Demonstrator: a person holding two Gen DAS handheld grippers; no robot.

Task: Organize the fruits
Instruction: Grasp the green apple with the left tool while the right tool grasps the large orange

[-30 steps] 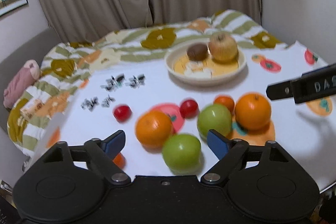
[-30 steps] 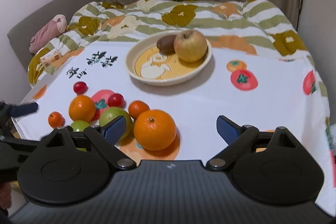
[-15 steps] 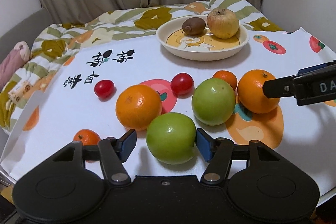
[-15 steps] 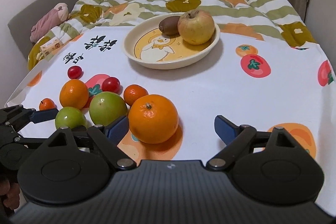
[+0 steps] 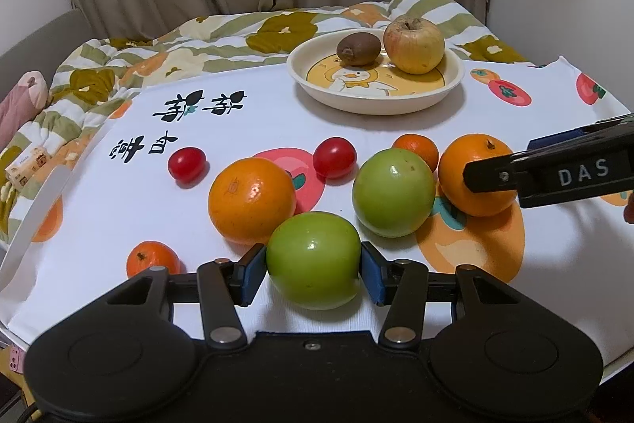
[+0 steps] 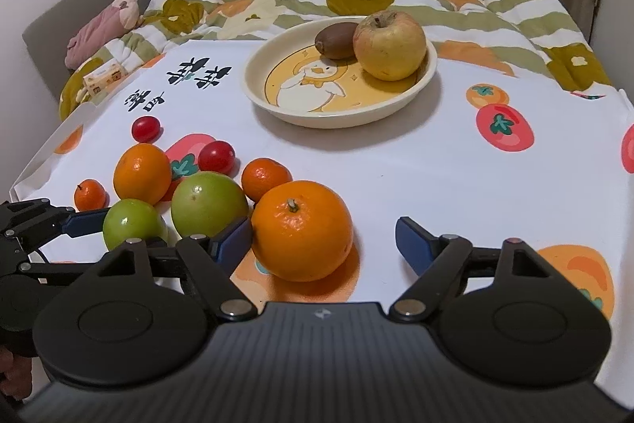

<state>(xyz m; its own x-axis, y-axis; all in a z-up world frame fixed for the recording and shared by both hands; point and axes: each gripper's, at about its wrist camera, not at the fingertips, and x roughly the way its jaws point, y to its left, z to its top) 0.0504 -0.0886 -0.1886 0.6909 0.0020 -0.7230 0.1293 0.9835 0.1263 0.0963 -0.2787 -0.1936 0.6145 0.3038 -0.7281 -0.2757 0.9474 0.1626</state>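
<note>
Squeezing in on the near green apple (image 5: 313, 260), the left gripper (image 5: 313, 266) has both blue pads against the fruit's flanks, jaws narrowed to its width, and the apple appears to sit on the tablecloth (image 5: 277, 113), just in front of the left orange (image 5: 252, 200). The pads sit low and near the fruit's widest part, so a smooth round skin could squirt forward on lifting and knock the orange or the second green apple (image 5: 393, 192) rolling toward the table edge. Held low and level, this gripper points toward the plate (image 5: 376, 102). The right gripper (image 6: 323, 236) is wide open around the big orange (image 6: 302, 230), left pad touching or nearly so, right pad well apart, holding nothing. Farthest off, the plate holds a kiwi (image 5: 358, 48) and a yellow apple (image 5: 414, 44).
</note>
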